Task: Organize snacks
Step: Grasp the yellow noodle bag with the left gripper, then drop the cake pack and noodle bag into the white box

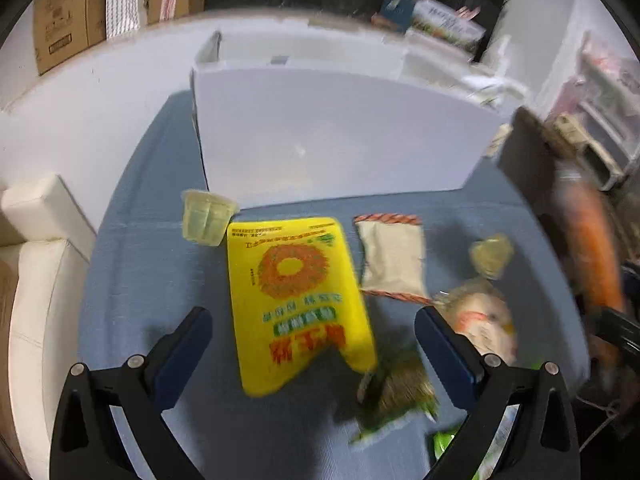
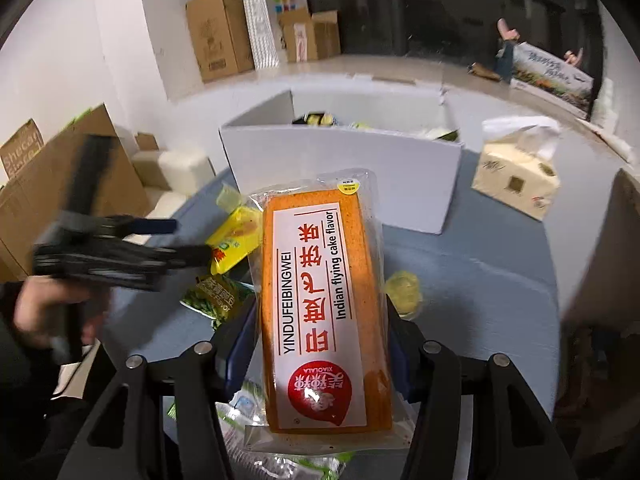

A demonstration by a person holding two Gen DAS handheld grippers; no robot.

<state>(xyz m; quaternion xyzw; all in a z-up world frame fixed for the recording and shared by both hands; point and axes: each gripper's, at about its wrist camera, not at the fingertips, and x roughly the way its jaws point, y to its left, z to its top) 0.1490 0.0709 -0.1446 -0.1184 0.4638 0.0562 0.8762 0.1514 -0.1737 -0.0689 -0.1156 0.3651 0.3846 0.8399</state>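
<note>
Some snacks already lie inside the white box [image 2: 340,168] at the far edge of the blue desk [image 1: 160,280], their tops just showing above its rim, so the sorting looks partly done. Left on the desk near its middle: a yellow packet [image 1: 296,300], a jelly cup [image 1: 206,218] at its far corner, a white pouch [image 1: 394,258], a green packet [image 1: 394,396] and a few blurred items. The right gripper [image 2: 324,340] is clamped on the orange cake package [image 2: 320,300], held above the desk and pointing at the box. The left gripper [image 1: 314,336] hangs over the yellow packet, jaws wide apart, holding nothing
</note>
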